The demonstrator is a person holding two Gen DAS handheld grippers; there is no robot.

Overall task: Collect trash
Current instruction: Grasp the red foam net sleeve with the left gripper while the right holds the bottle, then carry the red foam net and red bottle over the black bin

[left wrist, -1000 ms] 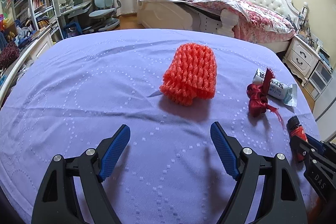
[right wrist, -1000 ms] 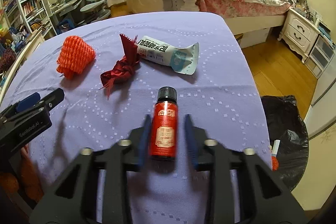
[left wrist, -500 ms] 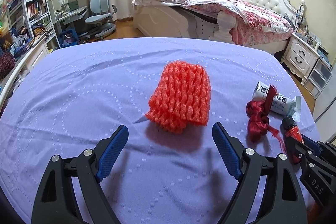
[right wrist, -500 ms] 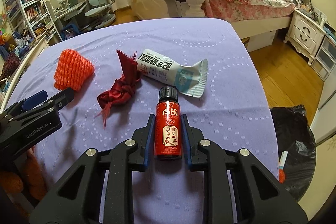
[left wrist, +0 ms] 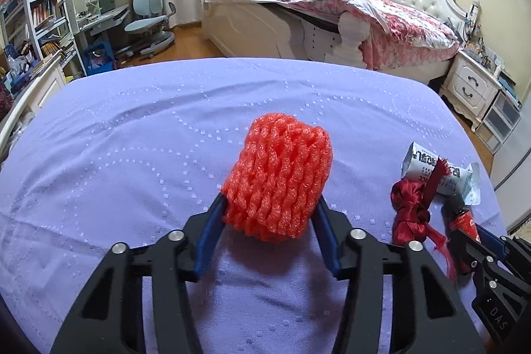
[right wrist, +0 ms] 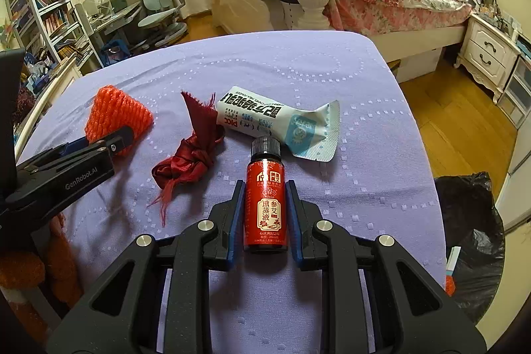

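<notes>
An orange foam fruit net point(left wrist: 278, 175) lies on the purple tablecloth point(left wrist: 132, 128). My left gripper point(left wrist: 270, 201) is closing on it, and both blue pads touch the net's sides. From the right wrist view the same net point(right wrist: 116, 115) shows behind the left gripper point(right wrist: 109, 141). My right gripper point(right wrist: 265, 184) is shut on a small red bottle point(right wrist: 265, 198) with a black cap, which lies flat on the cloth. The bottle point(left wrist: 463, 216) also shows at the right edge of the left wrist view. A knotted dark red ribbon point(right wrist: 189, 161) and a white wrapper point(right wrist: 278, 121) lie between the two grippers.
A black trash bag point(right wrist: 471, 221) stands open on the wooden floor past the table's right edge. Beyond the table are a bed point(left wrist: 332, 9), a white nightstand point(right wrist: 488, 55), desk chairs point(left wrist: 149, 12) and bookshelves point(left wrist: 39, 15) at the left.
My left gripper moved forward to the orange net and its wide jaws came together onto the net's sides. The right gripper kept the red bottle between its fingers.
</notes>
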